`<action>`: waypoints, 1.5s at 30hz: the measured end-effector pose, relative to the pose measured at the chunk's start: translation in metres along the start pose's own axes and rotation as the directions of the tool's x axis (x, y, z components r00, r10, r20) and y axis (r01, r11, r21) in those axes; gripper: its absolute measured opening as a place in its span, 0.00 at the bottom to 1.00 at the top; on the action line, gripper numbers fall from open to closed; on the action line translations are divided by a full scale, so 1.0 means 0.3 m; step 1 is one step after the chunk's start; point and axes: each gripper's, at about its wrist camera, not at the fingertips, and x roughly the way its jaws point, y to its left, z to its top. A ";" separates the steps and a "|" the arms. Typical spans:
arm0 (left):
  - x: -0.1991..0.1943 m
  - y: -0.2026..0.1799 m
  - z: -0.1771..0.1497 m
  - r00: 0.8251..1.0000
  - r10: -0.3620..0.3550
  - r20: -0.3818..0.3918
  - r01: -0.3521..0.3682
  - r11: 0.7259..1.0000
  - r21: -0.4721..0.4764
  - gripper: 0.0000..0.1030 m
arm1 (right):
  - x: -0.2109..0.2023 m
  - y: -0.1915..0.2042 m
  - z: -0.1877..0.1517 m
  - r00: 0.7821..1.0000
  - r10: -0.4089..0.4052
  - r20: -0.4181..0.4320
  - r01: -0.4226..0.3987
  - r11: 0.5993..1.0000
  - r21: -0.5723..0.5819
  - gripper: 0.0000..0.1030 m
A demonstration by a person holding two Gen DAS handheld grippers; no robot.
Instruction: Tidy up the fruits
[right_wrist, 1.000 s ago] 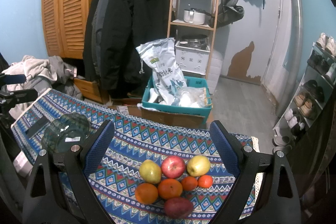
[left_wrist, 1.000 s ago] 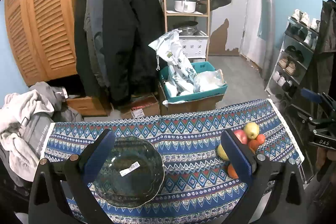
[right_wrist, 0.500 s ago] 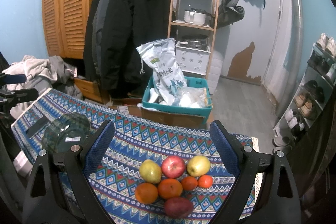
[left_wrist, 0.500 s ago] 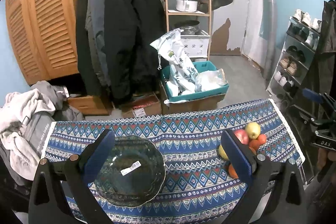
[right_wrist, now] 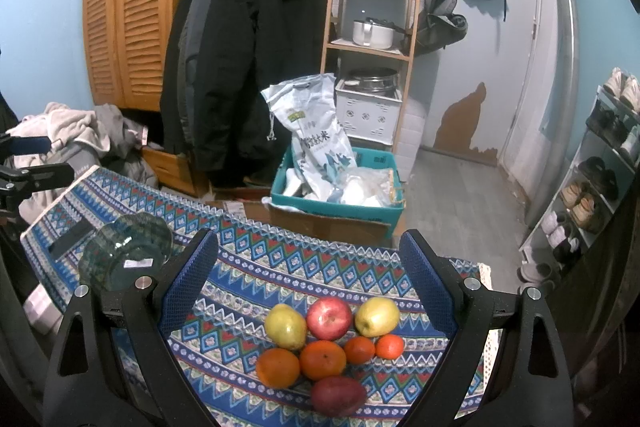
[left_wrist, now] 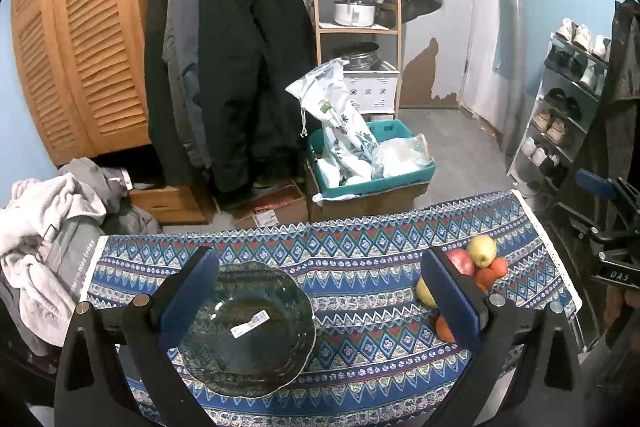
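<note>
A dark green glass bowl (left_wrist: 246, 329) with a white sticker sits on the patterned blue cloth (left_wrist: 360, 247), below my open left gripper (left_wrist: 320, 307). The bowl (right_wrist: 124, 253) also shows at the left of the right wrist view. A cluster of fruit lies under my open right gripper (right_wrist: 308, 291): a red apple (right_wrist: 329, 312), two yellow pears (right_wrist: 285, 325), several oranges (right_wrist: 322, 359) and a dark red fruit (right_wrist: 337, 395). In the left wrist view the fruit (left_wrist: 482, 251) lies at the right, partly hidden by the right finger.
Beyond the table stand a teal crate (right_wrist: 340, 205) holding bags, hanging dark coats (left_wrist: 240, 67), a wooden shelf unit with pots (right_wrist: 372, 27) and a shoe rack (left_wrist: 568, 107). A heap of clothes (left_wrist: 44, 227) lies at the left. The cloth's right edge is close to the fruit.
The left wrist view has shifted slightly, the bowl sitting a little further right and up. The right gripper and fruit have not moved.
</note>
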 end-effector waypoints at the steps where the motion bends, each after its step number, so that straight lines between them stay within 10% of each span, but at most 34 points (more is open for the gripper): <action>1: -0.001 0.001 0.000 1.000 -0.004 0.000 0.004 1.000 0.000 0.99 | -0.001 0.001 0.000 1.000 0.001 0.000 -0.001 1.000 -0.001 0.88; 45: 0.087 -0.079 -0.028 0.998 0.002 -0.066 -0.001 1.000 0.028 0.99 | 0.000 -0.101 -0.051 0.999 -0.010 -0.048 0.012 0.999 0.034 0.88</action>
